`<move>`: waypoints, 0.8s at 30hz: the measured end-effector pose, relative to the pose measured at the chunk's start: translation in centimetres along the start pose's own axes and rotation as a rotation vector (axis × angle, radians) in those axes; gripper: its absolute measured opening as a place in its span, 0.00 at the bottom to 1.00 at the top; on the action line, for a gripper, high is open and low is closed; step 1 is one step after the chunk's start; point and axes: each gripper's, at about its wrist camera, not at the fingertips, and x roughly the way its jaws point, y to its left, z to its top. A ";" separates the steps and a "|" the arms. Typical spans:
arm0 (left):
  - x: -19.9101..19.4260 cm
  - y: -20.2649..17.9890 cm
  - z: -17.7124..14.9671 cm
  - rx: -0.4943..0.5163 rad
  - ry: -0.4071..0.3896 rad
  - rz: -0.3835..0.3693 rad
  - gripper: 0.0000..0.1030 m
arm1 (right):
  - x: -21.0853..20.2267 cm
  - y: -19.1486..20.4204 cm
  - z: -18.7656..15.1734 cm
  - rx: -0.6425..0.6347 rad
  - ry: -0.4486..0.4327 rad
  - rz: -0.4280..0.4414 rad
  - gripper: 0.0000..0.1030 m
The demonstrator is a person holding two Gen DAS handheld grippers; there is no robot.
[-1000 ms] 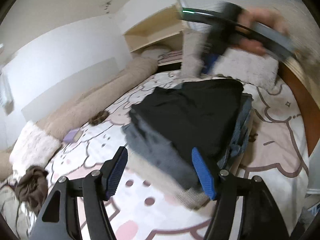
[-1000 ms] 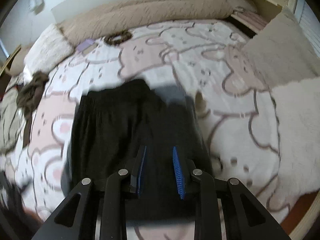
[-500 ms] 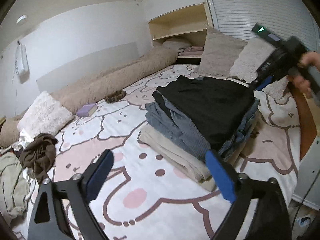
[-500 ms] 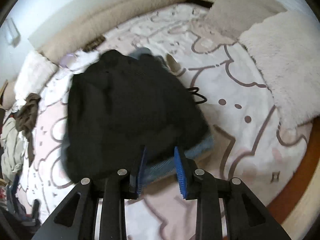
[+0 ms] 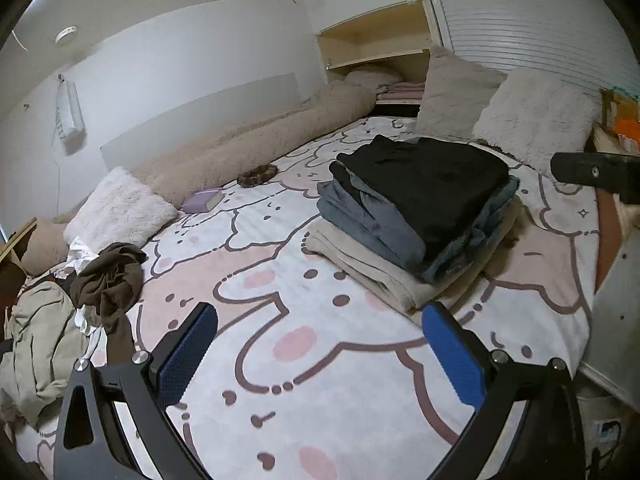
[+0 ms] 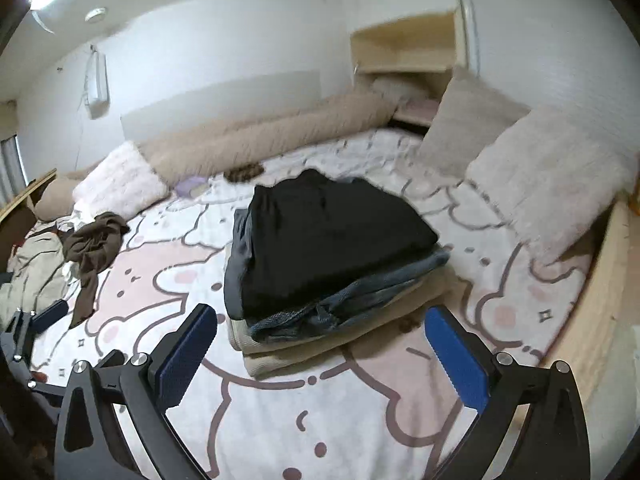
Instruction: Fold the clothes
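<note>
A stack of folded clothes lies on the bed: a black garment on top, blue-grey ones under it, a beige one at the bottom. It also shows in the right wrist view. My left gripper is open and empty, above the bedsheet in front of the stack. My right gripper is open and empty, in front of the stack. A crumpled brown garment and a beige garment lie unfolded at the left; the brown one also shows in the right wrist view.
The bed has a pink cartoon-print sheet. Fluffy pillows stand at the right, a long beige bolster along the wall, a white pillow, a purple book and a brown scrunchie. A wooden bed edge runs at the right.
Both grippers pulled back from the stack and rose. The right gripper, nearly shut over the black garment before, has opened wide. The left gripper has opened wider.
</note>
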 end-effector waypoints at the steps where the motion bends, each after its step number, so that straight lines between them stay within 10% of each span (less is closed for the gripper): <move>1: -0.4 0.0 -0.1 -0.006 0.004 -0.001 1.00 | -0.6 0.2 -0.4 -0.002 -0.015 -0.014 1.00; 24: -10.3 4.1 -2.9 -0.158 -0.059 0.038 1.00 | -7.2 3.5 -4.4 -0.094 -0.018 -0.067 1.00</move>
